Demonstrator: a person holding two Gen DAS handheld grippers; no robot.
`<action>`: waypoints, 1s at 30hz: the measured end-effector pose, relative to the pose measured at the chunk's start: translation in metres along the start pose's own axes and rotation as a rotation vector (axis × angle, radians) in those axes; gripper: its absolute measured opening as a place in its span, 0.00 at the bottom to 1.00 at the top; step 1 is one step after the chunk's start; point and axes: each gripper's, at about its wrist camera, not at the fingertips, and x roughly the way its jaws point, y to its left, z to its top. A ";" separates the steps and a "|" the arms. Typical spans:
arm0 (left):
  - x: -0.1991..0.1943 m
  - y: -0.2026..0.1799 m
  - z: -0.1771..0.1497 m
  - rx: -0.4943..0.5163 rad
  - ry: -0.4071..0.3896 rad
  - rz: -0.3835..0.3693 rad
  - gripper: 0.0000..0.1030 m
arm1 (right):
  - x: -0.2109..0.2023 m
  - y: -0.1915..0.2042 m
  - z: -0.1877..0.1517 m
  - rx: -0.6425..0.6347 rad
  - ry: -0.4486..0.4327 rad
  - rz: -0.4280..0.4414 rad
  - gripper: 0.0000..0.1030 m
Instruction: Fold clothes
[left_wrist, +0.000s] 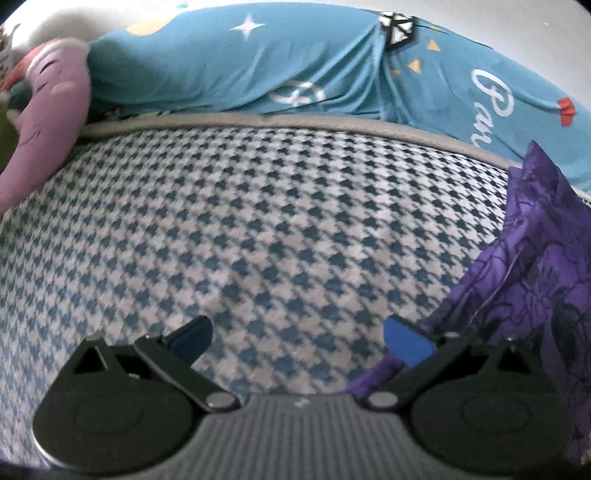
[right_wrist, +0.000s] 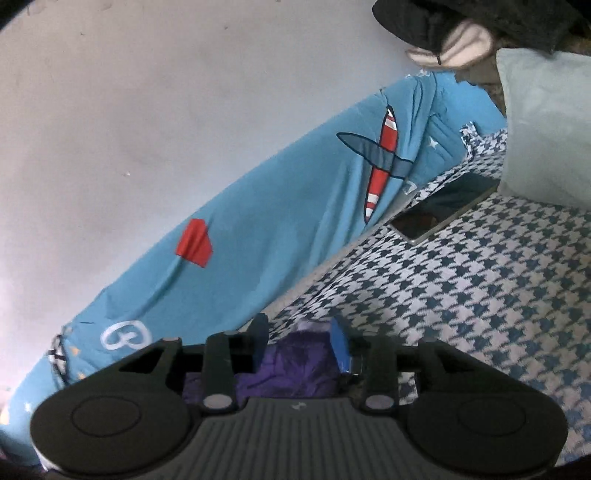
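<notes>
The left gripper gapes wide and empty over the houndstooth bedcover, the purple garment lying at the right edge of its frame, while the right gripper, jaws parted, has purple cloth between its fingers without visibly pinching it.

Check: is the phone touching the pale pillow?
Cannot tell. In the right wrist view the phone runs up to the pillow, and its far corner meets the pillow's edge; contact isn't plain.
</notes>
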 end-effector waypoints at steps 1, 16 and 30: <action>-0.002 0.004 -0.003 -0.010 0.006 0.000 1.00 | -0.004 0.002 -0.003 -0.009 0.016 0.008 0.36; -0.029 0.021 -0.039 -0.046 0.081 -0.021 1.00 | -0.050 0.034 -0.068 -0.158 0.272 0.142 0.38; -0.045 0.029 -0.060 -0.062 0.102 -0.092 1.00 | -0.087 0.073 -0.134 -0.403 0.419 0.289 0.41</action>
